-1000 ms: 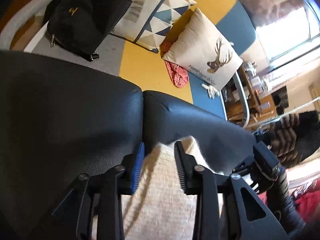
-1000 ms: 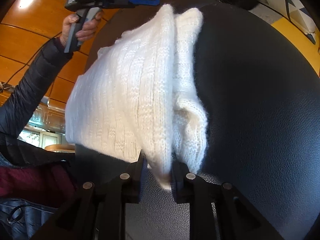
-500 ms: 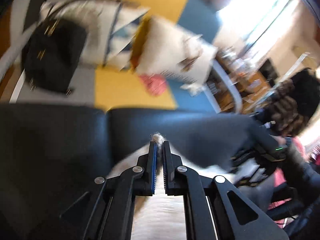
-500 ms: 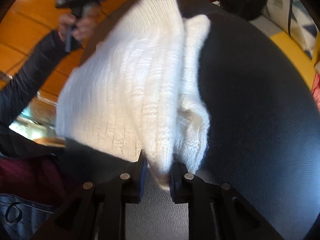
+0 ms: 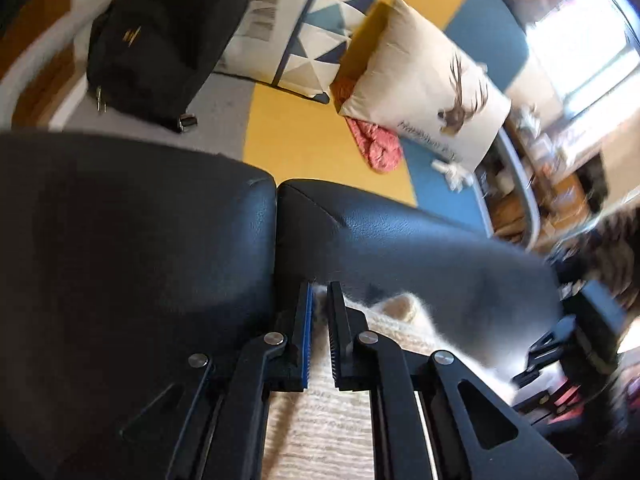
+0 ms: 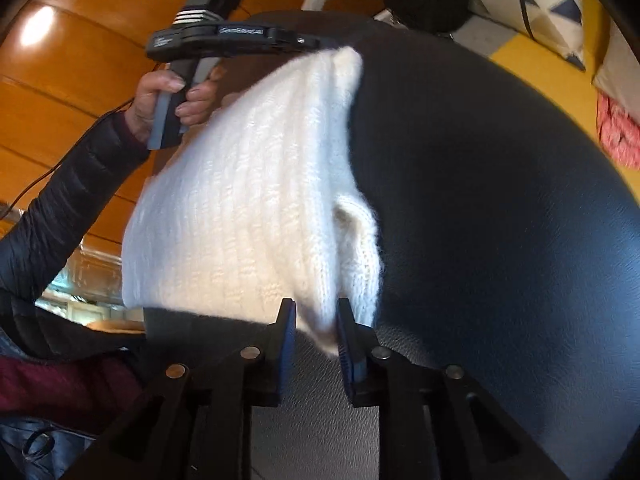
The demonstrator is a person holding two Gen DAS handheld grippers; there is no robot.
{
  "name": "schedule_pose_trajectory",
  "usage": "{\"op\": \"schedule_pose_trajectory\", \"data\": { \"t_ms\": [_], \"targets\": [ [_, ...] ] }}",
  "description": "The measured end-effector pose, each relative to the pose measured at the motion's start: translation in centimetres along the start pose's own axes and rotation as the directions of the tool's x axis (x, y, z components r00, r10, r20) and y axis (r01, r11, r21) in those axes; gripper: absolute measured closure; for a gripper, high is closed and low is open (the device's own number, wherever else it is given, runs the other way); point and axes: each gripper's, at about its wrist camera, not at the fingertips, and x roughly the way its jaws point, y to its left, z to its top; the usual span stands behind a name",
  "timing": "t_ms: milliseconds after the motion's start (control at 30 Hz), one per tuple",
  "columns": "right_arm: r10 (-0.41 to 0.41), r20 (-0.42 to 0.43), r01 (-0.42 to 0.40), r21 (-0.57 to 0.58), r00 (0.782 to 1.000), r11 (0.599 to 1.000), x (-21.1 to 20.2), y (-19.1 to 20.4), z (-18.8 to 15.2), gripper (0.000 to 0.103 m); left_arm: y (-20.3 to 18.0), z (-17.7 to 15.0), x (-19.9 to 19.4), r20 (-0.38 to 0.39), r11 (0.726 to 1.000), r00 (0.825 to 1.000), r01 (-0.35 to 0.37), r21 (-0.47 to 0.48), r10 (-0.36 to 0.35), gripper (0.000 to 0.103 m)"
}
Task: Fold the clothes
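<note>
Both claws pinch one white knitted sweater (image 6: 248,200) lying on the black leather seat (image 6: 500,208): left gripper (image 5: 319,292) its far corner, right gripper (image 6: 314,312) its near corner; only the left view shows two cushions (image 5: 420,80) and one black bag (image 5: 160,36); only the right view shows the hand (image 6: 168,100).

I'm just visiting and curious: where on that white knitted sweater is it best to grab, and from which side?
Probably the corners of its folded edge. The sweater is doubled over on the black cushion, and the corners are thin enough to fit between the tongs. The left tongs pinch the far corner, reaching in from the person's side; the right tongs straddle the near corner, also approaching from off the cushion's edge.
</note>
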Motion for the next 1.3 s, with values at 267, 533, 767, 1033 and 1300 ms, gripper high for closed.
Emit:
{"op": "schedule_pose_trajectory", "data": {
  "t_ms": [267, 533, 767, 1033, 1300],
  "targets": [
    [-0.158, 0.084, 0.166, -0.107, 0.984, 0.980, -1.3, 3.7, 1.5, 0.076, 1.5, -1.1, -5.3, 0.102, 0.996, 0.995, 0.025, -0.084, -0.016, 0.089],
    [-0.403, -0.032, 0.394, -0.157, 0.914, 0.906, 1.5, 4.1, 1.8, 0.078, -1.3, -6.6, -6.7, 0.059, 0.995, 0.994, 0.090, -0.053, -0.087, 0.089],
    [-0.371, 0.127, 0.390, -0.192, 0.920, 0.901, -0.2, 10.4, 5.0, 0.078, -0.5, -12.4, -10.9, 0.079, 0.988, 0.989, 0.130, -0.081, -0.123, 0.086],
    [-0.401, -0.024, 0.398, -0.076, 0.916, 0.914, 7.0, 9.1, 11.9, 0.076, 2.3, -18.8, -14.7, 0.076, 0.987, 0.992, 0.111, -0.117, -0.102, 0.086],
    [-0.372, 0.134, 0.362, 0.099, 0.918, 0.927, 1.8, 9.4, 14.0, 0.075, 6.2, -23.7, -20.0, 0.179, 0.956, 0.978, 0.147, -0.255, -0.102, 0.086]
  ]
}}
